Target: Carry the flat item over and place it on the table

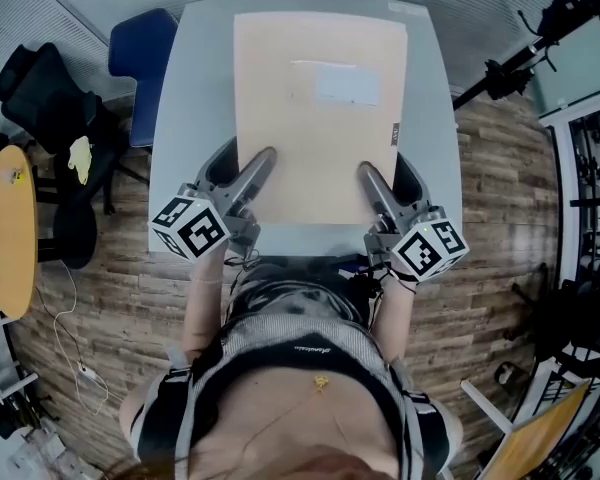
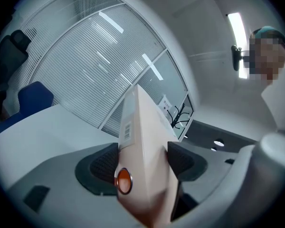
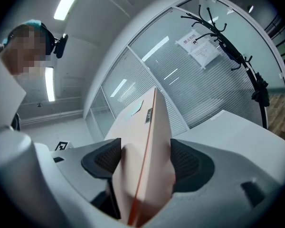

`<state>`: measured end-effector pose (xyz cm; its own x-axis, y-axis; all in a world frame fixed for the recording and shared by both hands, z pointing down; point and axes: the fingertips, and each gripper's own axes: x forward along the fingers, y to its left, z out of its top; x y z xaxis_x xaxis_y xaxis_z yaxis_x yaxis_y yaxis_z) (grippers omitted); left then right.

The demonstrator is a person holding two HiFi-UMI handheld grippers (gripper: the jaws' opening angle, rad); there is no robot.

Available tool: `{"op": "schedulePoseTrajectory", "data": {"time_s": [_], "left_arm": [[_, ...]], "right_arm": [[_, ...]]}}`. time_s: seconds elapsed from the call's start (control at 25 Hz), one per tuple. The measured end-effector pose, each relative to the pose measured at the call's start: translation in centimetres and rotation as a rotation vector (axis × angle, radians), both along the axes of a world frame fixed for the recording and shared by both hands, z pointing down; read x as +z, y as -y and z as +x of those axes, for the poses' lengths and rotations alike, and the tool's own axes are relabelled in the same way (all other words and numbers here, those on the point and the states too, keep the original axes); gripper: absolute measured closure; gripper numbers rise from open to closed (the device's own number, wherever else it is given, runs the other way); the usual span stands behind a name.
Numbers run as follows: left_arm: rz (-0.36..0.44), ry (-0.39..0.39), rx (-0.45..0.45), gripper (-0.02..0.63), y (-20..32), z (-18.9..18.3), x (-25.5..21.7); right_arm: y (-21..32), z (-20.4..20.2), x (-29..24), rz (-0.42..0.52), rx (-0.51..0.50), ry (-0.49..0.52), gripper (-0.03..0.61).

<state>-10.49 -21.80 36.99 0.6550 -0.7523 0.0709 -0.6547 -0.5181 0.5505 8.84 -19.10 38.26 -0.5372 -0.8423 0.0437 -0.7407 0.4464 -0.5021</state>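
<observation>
A flat beige box [image 1: 320,118] with a pale label on top lies level over the grey table [image 1: 200,88]; whether it rests on the top or hangs just above it I cannot tell. My left gripper [image 1: 242,166] is shut on the box's near left corner, and my right gripper [image 1: 390,173] is shut on its near right corner. In the left gripper view the box's edge [image 2: 142,137] fills the gap between the dark pads [image 2: 102,167], with a barcode sticker and an orange dot on it. The right gripper view shows the box [image 3: 149,146] clamped the same way between its pads [image 3: 187,163].
A blue chair [image 1: 140,58] stands at the table's far left, with a black office chair [image 1: 50,118] and a round yellow table [image 1: 5,228] further left. A black stand [image 1: 540,38] and shelving [image 1: 590,168] stand to the right. Glass partitions with blinds [image 2: 99,65] lie beyond.
</observation>
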Motion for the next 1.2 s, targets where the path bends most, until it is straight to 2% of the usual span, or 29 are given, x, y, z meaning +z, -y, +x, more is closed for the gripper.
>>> {"op": "schedulePoseTrajectory", "data": {"time_s": [0.24,1.2], "left_arm": [[-0.041,-0.025,0.009,0.305,0.7,0.1,2.8],[-0.285,0.006,0.032,0.305,2.4,0.1,14.0]], "right_arm": [[0.4,0.2,2.2,-0.053,0.011,-0.009,0.273],[1.6,0.1,13.0,-0.294,0.026,0.009,0.272]]}}
